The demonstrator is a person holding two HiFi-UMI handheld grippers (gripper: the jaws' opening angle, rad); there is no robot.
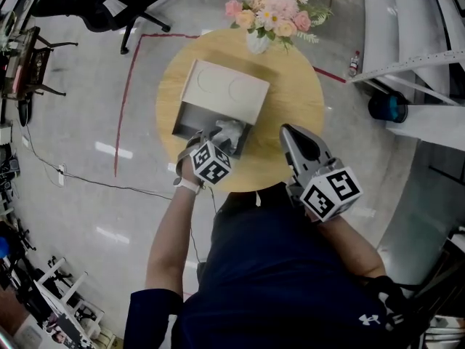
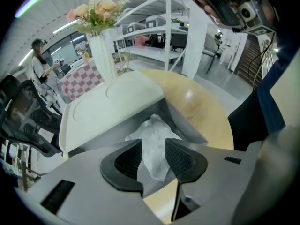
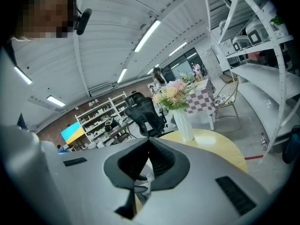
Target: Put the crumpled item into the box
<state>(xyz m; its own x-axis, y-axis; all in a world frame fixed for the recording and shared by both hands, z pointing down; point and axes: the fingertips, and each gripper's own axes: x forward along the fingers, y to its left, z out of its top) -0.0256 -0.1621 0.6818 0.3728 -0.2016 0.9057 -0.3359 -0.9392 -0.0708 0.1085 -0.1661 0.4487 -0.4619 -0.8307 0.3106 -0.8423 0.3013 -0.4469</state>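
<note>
Our left gripper (image 2: 153, 149) points steeply down at the near, open side of the box (image 1: 221, 86). Its fingers are spread, and the crumpled item (image 2: 152, 137), a white wad, shows between them without either pad pressing on it. The wad lies in the grey mouth of the box, with its lower end reaching toward us. The box's white lid slopes up just behind the wad, over that opening.

The box sits on the round yellow worktop (image 1: 294, 100). Behind it, at the far edge, stands a white vase of pink and cream flowers (image 1: 272, 13), apart from the box.

Our right gripper (image 3: 149, 146) hangs well to the right over the worktop's near edge, its fingers pressed together on nothing.

On the floor around us are a black office chair (image 1: 109, 6), a red tape line (image 1: 127, 86) and white shelving (image 1: 414, 49).
</note>
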